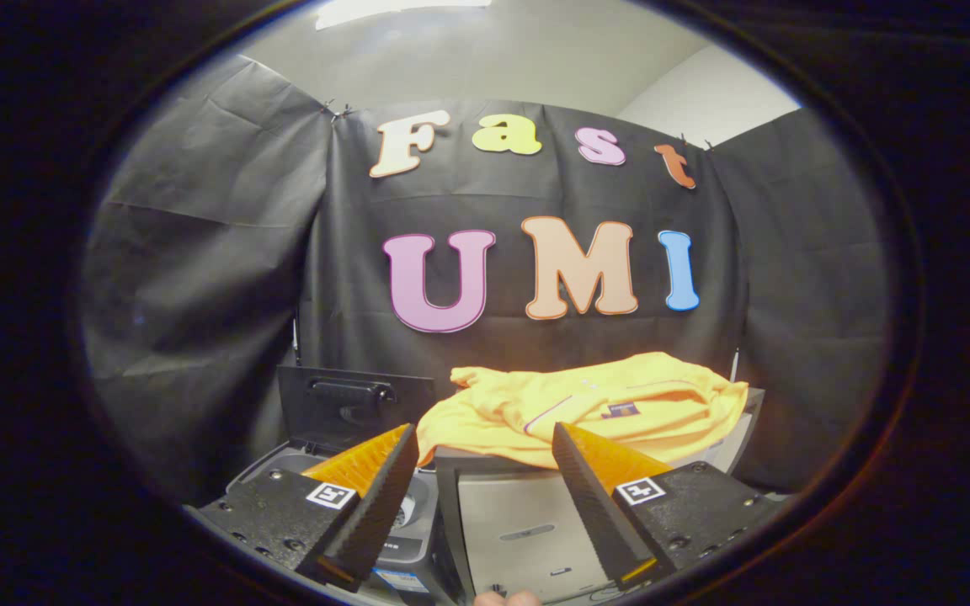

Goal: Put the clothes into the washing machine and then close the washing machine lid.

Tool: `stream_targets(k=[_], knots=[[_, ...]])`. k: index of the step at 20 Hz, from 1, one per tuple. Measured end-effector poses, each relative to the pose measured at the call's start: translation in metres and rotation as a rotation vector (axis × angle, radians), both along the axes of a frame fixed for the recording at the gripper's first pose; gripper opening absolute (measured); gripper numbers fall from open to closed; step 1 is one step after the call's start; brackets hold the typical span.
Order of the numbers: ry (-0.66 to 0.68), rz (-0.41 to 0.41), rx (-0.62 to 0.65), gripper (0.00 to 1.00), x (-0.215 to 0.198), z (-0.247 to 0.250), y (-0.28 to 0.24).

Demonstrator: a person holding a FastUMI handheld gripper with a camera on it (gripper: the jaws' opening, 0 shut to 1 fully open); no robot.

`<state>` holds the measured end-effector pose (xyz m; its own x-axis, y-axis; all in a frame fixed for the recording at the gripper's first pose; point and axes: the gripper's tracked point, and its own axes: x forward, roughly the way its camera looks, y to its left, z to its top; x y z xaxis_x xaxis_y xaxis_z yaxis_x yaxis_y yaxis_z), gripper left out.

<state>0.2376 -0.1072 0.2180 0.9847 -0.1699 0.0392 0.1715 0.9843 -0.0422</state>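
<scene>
Clothes [594, 404]: we see a yellow garment lying crumpled on top of a grey cabinet [527, 522]; it sits just beyond the fingertips, and its left edge hangs over the cabinet's front corner
Washing machine [405, 513]: we find it low and left of the cabinet, behind the left finger; its dark lid [354, 404] stands raised against the black cloth wall
Gripper [485, 446]: we hold its fingers spread wide apart, gripping nothing; the cabinet's front shows between them
</scene>
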Motion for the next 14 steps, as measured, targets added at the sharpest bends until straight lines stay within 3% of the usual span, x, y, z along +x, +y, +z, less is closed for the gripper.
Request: stream_targets(k=[5,12,14], knots=[[0.039,-0.052,-0.090,0.96,0.036,0.031,-0.043],[0.148,-0.122,-0.026,0.97,0.081,0.037,-0.098],[0.253,-0.139,-0.015,0.96,0.090,0.018,-0.113]])
